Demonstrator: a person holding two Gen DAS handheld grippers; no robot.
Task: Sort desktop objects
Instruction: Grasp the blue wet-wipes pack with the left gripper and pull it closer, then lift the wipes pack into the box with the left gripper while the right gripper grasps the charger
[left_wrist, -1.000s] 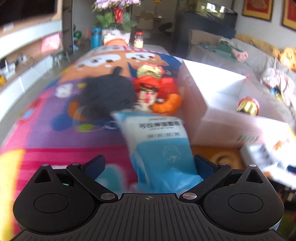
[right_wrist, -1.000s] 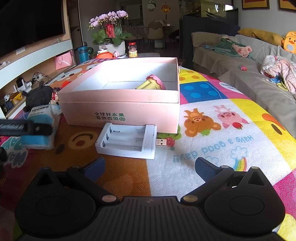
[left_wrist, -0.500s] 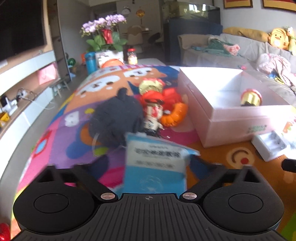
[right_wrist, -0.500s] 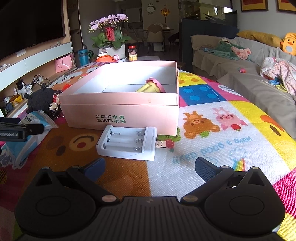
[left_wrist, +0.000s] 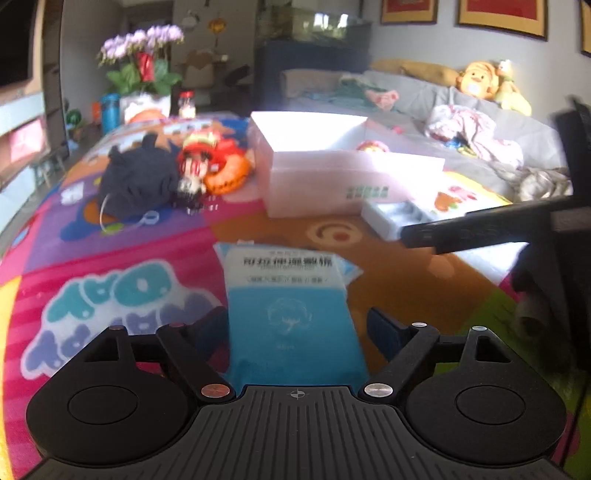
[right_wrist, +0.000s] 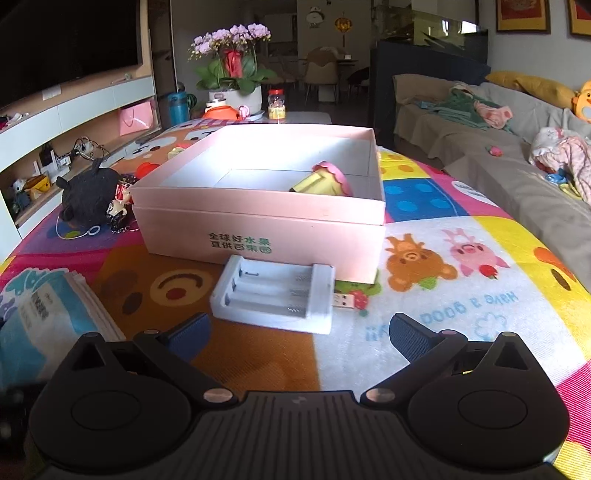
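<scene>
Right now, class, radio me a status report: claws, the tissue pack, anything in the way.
Left claw open, astride blue tissue pack lying on mat. Right claw open, empty, facing white battery charger. Pink box beyond charger.

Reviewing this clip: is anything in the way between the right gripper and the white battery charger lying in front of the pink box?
Nothing visible is. The right gripper is open, and the battery charger lies just ahead of its fingertips on bare mat. The pink box sits behind the charger and the tissue pack off to the left, both outside the path.
</scene>
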